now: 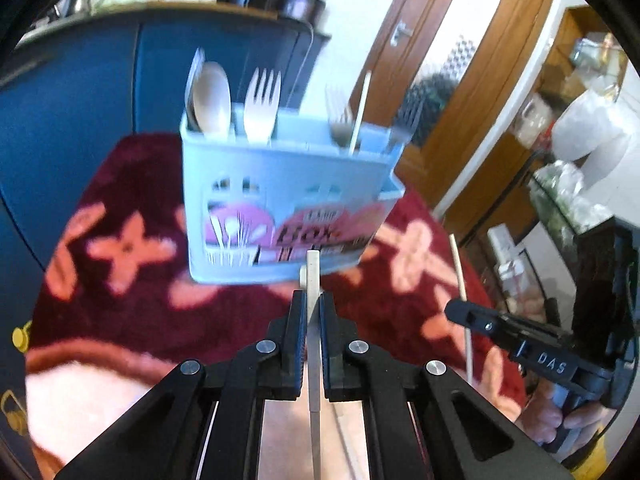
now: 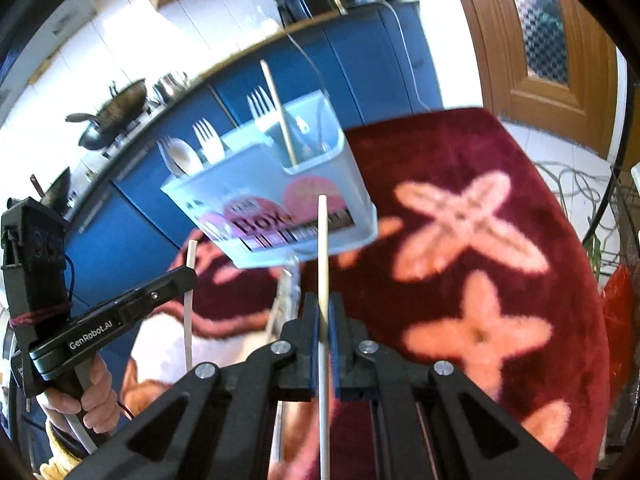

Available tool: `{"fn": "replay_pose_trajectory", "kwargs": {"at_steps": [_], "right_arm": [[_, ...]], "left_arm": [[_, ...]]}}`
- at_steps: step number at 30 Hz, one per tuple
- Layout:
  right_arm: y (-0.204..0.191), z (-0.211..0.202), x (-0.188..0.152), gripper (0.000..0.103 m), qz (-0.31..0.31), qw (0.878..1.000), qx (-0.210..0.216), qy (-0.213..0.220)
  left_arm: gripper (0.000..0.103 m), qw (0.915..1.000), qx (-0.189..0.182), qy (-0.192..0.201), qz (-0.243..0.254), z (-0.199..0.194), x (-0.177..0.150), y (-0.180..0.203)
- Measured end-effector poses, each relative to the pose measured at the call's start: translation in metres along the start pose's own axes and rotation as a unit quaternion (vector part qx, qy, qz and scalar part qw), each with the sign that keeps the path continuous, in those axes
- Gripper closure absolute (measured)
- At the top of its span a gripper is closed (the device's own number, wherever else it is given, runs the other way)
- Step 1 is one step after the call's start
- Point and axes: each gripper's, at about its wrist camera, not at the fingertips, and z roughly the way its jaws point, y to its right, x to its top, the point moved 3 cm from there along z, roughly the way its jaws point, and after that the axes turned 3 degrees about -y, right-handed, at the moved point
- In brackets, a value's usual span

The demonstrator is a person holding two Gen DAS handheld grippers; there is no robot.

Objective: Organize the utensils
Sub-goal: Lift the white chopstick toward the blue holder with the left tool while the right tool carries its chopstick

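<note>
A pale blue utensil caddy [image 1: 280, 200] [image 2: 280, 200] stands on the red flowered cloth [image 1: 132, 312] [image 2: 460, 160]. A spoon [image 1: 212, 96], white forks [image 1: 262, 100] and a chopstick [image 1: 360, 112] [image 2: 280, 120] stand in it. My left gripper [image 1: 314, 300] [image 2: 188, 276] is shut on a thin white plastic utensil [image 1: 313, 276] [image 2: 189, 312] seen edge-on; I cannot tell its kind. It hangs just in front of the caddy. My right gripper [image 2: 323, 304] [image 1: 460, 312] is shut on a pale chopstick [image 2: 323, 248] [image 1: 460, 276] to the caddy's right.
Another clear utensil [image 2: 282, 304] lies on the cloth below the caddy. Blue cabinets [image 1: 80, 100] run behind the table, with a wok [image 2: 112, 116] on the counter. A wooden door [image 1: 460, 60] and cluttered shelves [image 1: 568, 184] stand to the right. Cables [image 2: 580, 184] lie on the floor.
</note>
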Motion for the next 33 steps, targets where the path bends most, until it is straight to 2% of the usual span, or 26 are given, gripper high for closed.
{"fn": "replay_pose_trajectory", "kwargs": {"at_steps": [5, 10, 14, 21, 33], "right_arm": [[-0.008, -0.016, 0.009, 0.097, -0.009, 0.999, 0.005, 0.043], [-0.019, -0.024, 0.011, 0.097, -0.027, 0.997, -0.002, 0.074], [-0.024, -0.028, 0.013, 0.097, -0.036, 0.995, -0.007, 0.09], [-0.025, -0.027, 0.012, 0.097, -0.037, 0.994, -0.009, 0.101], [-0.006, -0.015, 0.011, 0.097, -0.013, 0.995, -0.001, 0.097]], "left_arm": [[0.097, 0.9986, -0.004, 0.053, -0.002, -0.027, 0.013, 0.004], [0.097, 0.9942, 0.011, 0.107, 0.004, -0.055, 0.031, 0.005], [0.097, 0.9912, 0.023, 0.13, 0.006, -0.065, 0.045, 0.002], [0.097, 0.9849, 0.043, 0.167, 0.005, -0.079, 0.074, -0.002], [0.097, 0.9682, 0.078, 0.238, -0.001, -0.089, 0.123, -0.007]]}}
